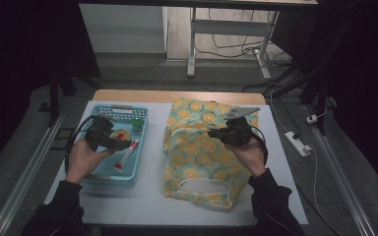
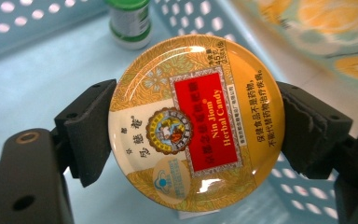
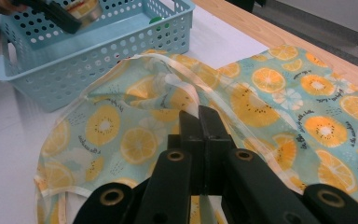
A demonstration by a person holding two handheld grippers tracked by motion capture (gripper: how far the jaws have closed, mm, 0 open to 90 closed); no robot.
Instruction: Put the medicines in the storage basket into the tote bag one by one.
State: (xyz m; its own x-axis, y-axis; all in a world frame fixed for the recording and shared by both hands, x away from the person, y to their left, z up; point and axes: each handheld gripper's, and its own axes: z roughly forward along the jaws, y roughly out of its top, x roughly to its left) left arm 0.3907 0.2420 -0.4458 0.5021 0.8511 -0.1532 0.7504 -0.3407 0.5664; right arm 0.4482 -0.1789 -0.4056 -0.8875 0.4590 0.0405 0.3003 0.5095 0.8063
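Left hand-held gripper [image 2: 196, 126] clamps round candy tin [image 2: 196, 123] by its rim, over blue basket [image 1: 96, 174] at counter left. Right hand-held gripper [image 3: 200, 116] pinched onto white trim of orange-print bag [image 3: 279, 98], mid-counter.
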